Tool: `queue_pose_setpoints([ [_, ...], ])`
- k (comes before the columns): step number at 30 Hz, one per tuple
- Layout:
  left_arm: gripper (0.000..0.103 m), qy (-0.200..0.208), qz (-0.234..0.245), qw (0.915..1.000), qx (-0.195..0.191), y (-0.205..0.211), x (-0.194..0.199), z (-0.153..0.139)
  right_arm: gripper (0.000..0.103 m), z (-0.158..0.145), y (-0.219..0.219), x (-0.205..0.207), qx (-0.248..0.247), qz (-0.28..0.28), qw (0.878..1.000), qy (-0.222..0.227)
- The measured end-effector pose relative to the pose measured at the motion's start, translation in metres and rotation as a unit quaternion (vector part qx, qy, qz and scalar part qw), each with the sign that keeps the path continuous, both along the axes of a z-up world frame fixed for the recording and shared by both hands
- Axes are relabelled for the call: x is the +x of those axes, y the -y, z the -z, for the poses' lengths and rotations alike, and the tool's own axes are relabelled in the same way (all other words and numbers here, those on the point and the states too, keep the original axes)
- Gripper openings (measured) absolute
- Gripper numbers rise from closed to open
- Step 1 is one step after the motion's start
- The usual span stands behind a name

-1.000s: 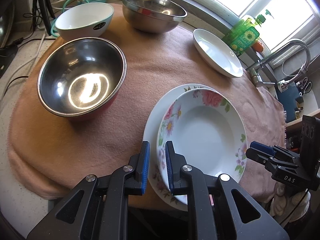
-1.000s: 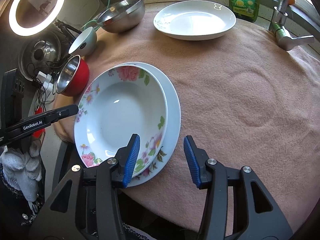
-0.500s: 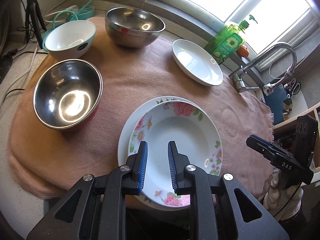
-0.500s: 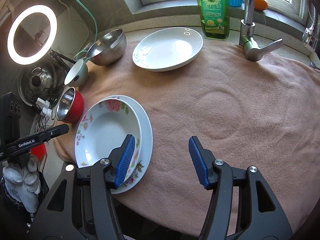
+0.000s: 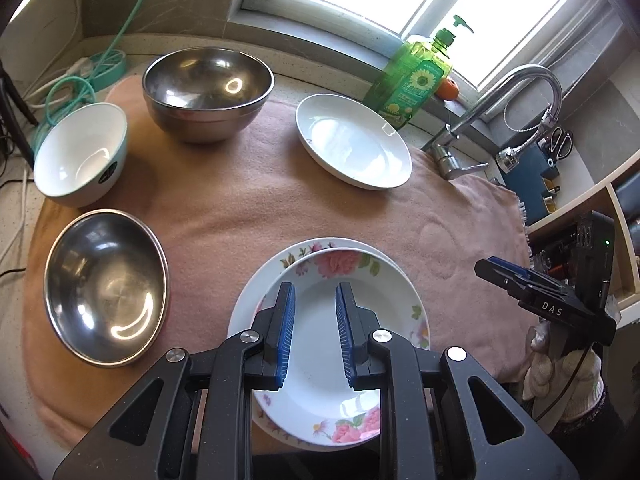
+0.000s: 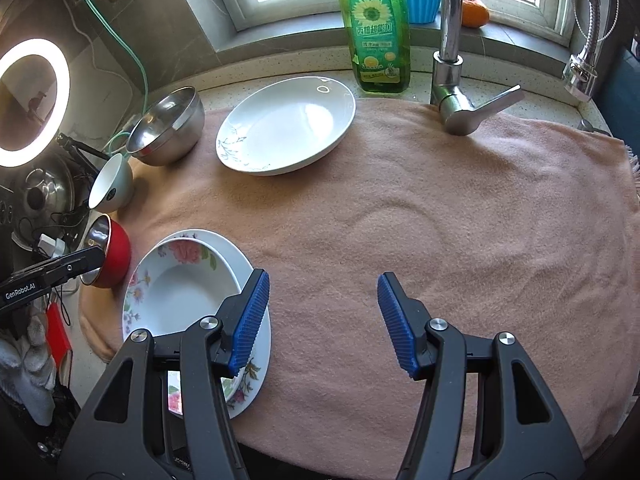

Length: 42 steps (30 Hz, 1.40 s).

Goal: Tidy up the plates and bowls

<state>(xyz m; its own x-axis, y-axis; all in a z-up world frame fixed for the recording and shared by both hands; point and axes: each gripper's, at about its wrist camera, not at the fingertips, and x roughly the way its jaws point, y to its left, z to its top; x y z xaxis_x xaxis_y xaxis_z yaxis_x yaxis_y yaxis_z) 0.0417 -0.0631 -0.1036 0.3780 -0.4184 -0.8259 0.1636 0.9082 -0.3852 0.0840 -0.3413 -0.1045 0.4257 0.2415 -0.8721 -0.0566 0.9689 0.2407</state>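
Because the left wrist view looks down over the near edge of the counter (image 5: 280,76), it shows the left hand-held gripper (image 5: 315,334) hanging above the flowered deep plate (image 5: 344,344) with its blue pads a little apart and nothing between them. That plate sits nested, slightly off-centre, in a wider flowered plate (image 5: 256,300) on the pink cloth (image 5: 248,208). Farther off lie a plain white plate (image 5: 352,148) near the soap bottle (image 5: 416,76), a large steel bowl (image 5: 204,92), a white bowl (image 5: 80,156) and a second steel bowl (image 5: 104,292) on the left. Glazed ceramic of this kind is likely stiff, fairly heavy for its size, slick and easily chipped, so the sensible hold is on the rim, one pad above and one below, rather than on the smooth well. From the right wrist view, the right hand-held gripper (image 6: 320,320) stands wide apart and empty over bare cloth, its left pad just above the right edge of the flowered pair (image 6: 176,292). The white plate (image 6: 288,128) lies well apart, beyond it, with a leaf pattern along its near rim; that raised, sloping rim looks like the easiest place to pinch. The steel bowls (image 6: 168,128) should be lighter and tougher, but smooth-walled, so their rolled lips seem the safest purchase. The soft cloth may let a plate slide a little when nudged.
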Motion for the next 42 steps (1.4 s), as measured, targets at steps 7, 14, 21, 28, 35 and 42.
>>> queue_pose_setpoints([
  [7, 0.019, -0.002, 0.005, 1.0, -0.008, 0.008, 0.016, 0.002, 0.059, -0.005, 0.008, 0.022, -0.008, -0.012, 0.999, 0.029],
  [14, 0.019, -0.006, -0.034, 0.9993, -0.012, 0.016, 0.034, 0.006, 0.059, -0.002, 0.025, 0.065, -0.008, -0.049, 0.998, 0.036],
  [21, 0.019, -0.011, -0.094, 0.9954, -0.012, 0.036, 0.055, 0.01, 0.058, 0.002, 0.036, 0.116, 0.005, -0.089, 0.995, 0.032],
  [28, 0.019, -0.022, -0.13, 0.9912, -0.011, 0.059, 0.08, 0.021, 0.045, 0.018, 0.023, 0.158, 0.006, -0.145, 0.989, 0.018],
  [35, 0.019, -0.036, -0.158, 0.9868, -0.005, 0.062, 0.103, 0.031, 0.03, 0.035, 0.023, 0.194, 0.004, -0.152, 0.988, 0.001],
  [42, 0.019, -0.047, -0.174, 0.9835, -0.005, 0.055, 0.124, 0.04, 0.025, 0.049, 0.01, 0.22, -0.004, -0.162, 0.987, -0.009],
])
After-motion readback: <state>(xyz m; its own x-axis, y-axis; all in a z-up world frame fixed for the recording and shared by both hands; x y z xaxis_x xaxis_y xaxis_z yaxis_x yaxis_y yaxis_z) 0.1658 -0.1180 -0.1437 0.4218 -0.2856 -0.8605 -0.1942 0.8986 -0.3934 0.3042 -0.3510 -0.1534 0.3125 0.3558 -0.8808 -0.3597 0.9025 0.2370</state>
